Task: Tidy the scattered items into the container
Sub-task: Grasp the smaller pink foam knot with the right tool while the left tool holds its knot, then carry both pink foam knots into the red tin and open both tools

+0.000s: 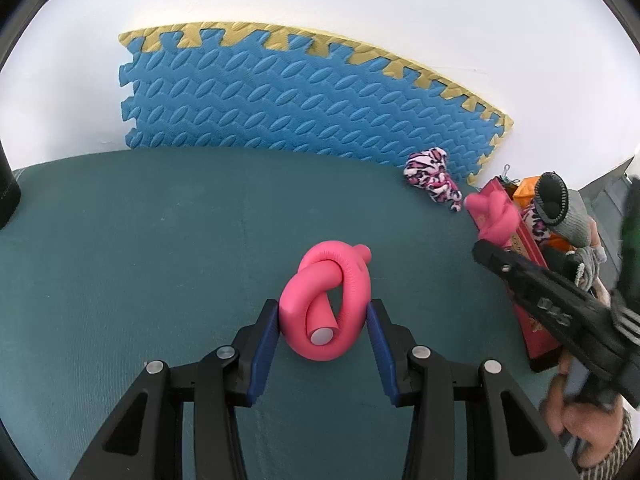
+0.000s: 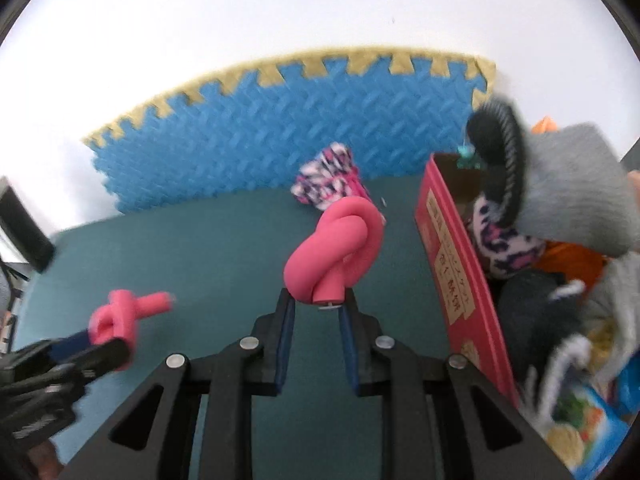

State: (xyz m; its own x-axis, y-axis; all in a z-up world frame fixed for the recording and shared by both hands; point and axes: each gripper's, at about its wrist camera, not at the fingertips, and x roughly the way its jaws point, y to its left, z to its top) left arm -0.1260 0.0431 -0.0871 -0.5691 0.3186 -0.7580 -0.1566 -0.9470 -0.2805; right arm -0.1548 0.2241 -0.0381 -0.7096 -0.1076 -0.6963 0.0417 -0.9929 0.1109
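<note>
Teal mat: patterned sock beside crammed red box.

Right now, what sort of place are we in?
Probably a home play area: a blue foam puzzle mat leans on a white wall, a teal floor mat underfoot, and a red box stuffed with socks.

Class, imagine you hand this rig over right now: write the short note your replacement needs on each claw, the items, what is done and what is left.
Left claw: fingers either side of a pink knotted foam tube on the green mat; it looks gripped.
Right claw: shut on the second pink knot, held beside the red box, not yet over it.
Done: socks and a patterned cloth already sit in the box.
Left: drop both knots in, then fetch the pink-patterned cloth lying by the blue foam tile.
</note>
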